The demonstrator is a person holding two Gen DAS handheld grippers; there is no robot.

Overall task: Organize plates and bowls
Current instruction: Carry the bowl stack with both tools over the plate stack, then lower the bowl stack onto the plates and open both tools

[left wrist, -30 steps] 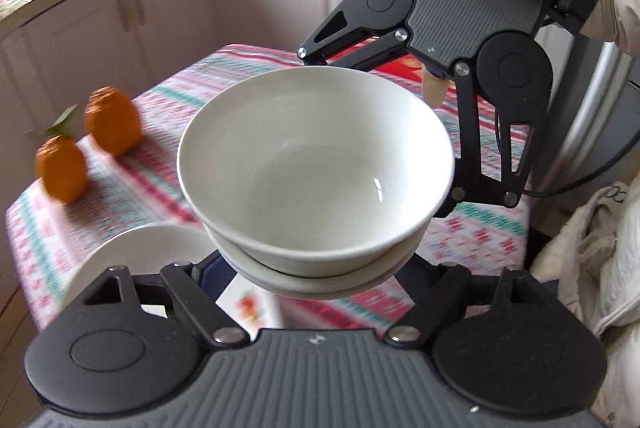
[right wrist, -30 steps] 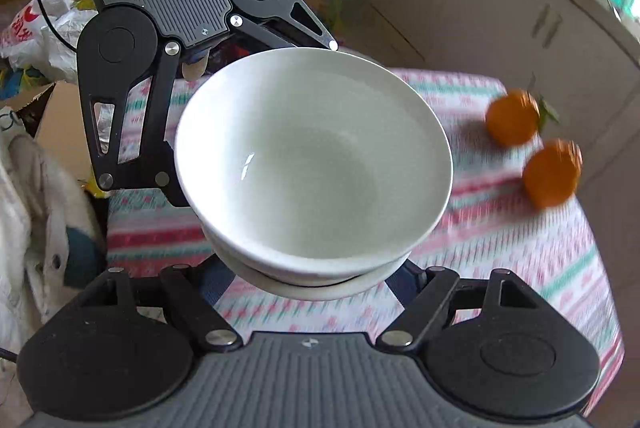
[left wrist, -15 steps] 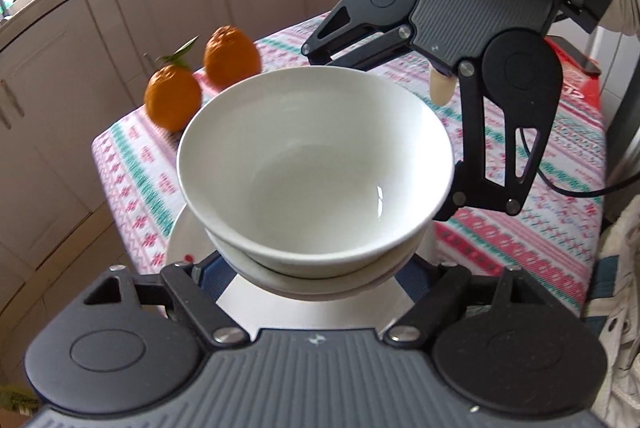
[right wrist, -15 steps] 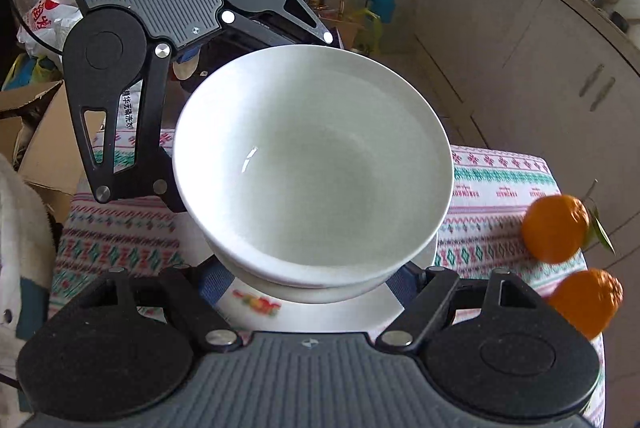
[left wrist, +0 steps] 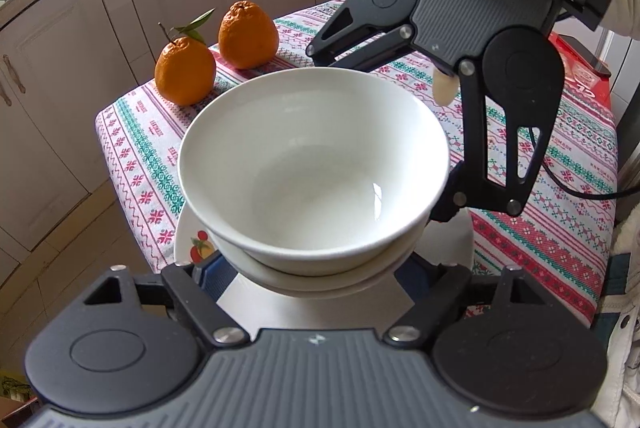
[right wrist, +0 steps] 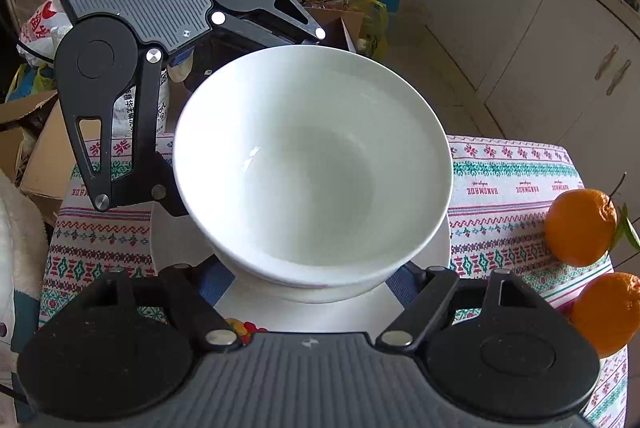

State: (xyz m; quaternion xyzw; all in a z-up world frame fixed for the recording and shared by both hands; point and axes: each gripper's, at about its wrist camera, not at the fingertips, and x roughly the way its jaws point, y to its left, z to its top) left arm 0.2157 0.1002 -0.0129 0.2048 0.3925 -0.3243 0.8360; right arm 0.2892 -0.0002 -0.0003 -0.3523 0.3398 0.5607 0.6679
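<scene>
We are gripping the stacked white bowls (left wrist: 312,172), mouths upward, with both tools, left tool (left wrist: 312,282) and right tool (right wrist: 316,286), over the white plate (right wrist: 180,240) on the patterned desk (left wrist: 560,228), oranges (left wrist: 184,70) upper left, beside kitchen cabinets (left wrist: 52,76).

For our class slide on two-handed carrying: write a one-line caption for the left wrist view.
Two grippers hold stacked bowls from opposite sides above a plate; two oranges behind.

bowl (left wrist: 312,164): glossy white ceramic | tablecloth (left wrist: 560,228): woven patterned cloth | tongs: matt black plastic
</scene>
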